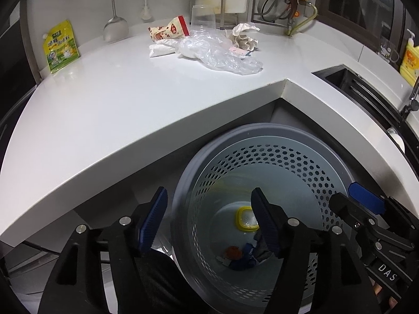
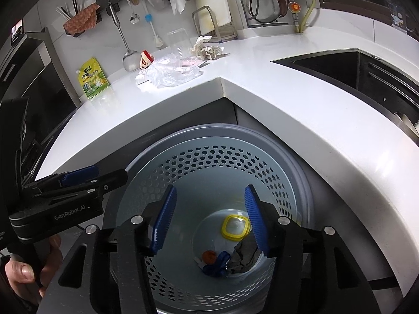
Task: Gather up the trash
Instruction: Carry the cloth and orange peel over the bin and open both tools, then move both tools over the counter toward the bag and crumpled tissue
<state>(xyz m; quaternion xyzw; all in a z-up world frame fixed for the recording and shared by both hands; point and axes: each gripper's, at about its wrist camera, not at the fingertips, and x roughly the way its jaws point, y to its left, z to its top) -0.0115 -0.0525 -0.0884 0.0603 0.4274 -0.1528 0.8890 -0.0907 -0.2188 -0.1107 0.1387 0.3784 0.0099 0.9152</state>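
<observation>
While both hand-held grippers, left [image 1: 209, 222] and right [image 2: 208, 219], hang open and empty over the bin [image 1: 262, 136], the trash [image 1: 209, 47] lies far ahead on the bench [image 1: 117, 99], stretched sideways. Neither looks nearer. Only the right view shows a hand [image 2: 28, 269].

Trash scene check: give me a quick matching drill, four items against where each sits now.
Items:
1 yellow-rimmed lid
2 clear plastic bag
3 green pouch
4 crumpled paper

Places:
A counter, leaning on the wall
B bottom of the perforated bin
C counter, in front of the snack wrapper
D counter, by the metal rack

Pairs: 1-B, 2-C, 3-A, 4-D
</observation>
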